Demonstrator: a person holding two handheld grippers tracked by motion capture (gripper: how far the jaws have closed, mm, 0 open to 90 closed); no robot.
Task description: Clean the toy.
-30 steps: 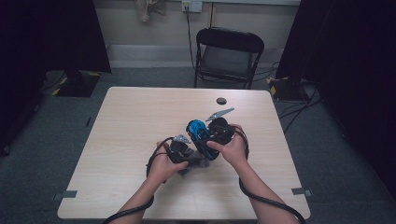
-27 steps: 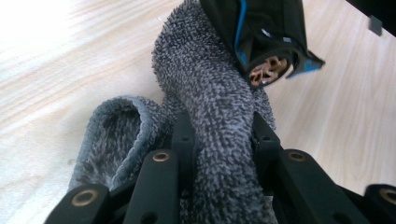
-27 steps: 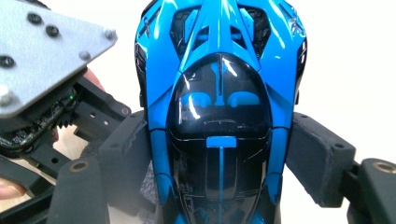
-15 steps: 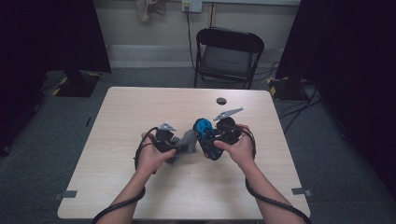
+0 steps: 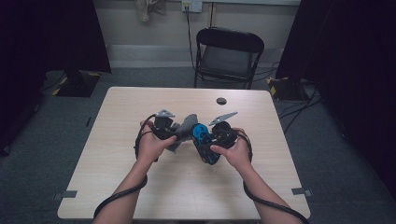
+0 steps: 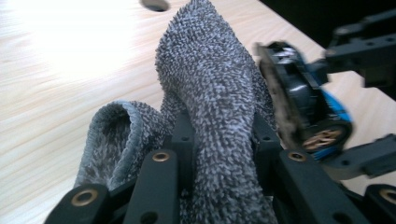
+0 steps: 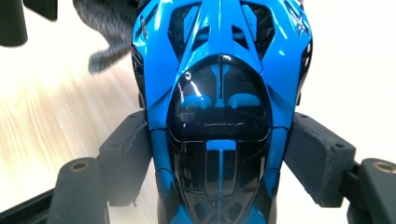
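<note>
Here one grey sock, one blue toy car, two grippers.

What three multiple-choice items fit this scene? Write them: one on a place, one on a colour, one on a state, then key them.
1. Where is the small dark round spot on the table?
A. At the far edge, beyond both hands
B. At the near edge
C. Under the chair

2. What colour is the toy car?
A. Red and white
B. Blue and black
C. Yellow

3. How does the left gripper stand?
A. Wide open, with nothing in it
B. Lying flat on the table
C. Shut on the grey cloth

Key: 1 A, the high view shows it past the hands, toward the chair. 2 B, the right gripper clamps a blue body with a black canopy. 3 C, the cloth rises from between its jaws.
</note>
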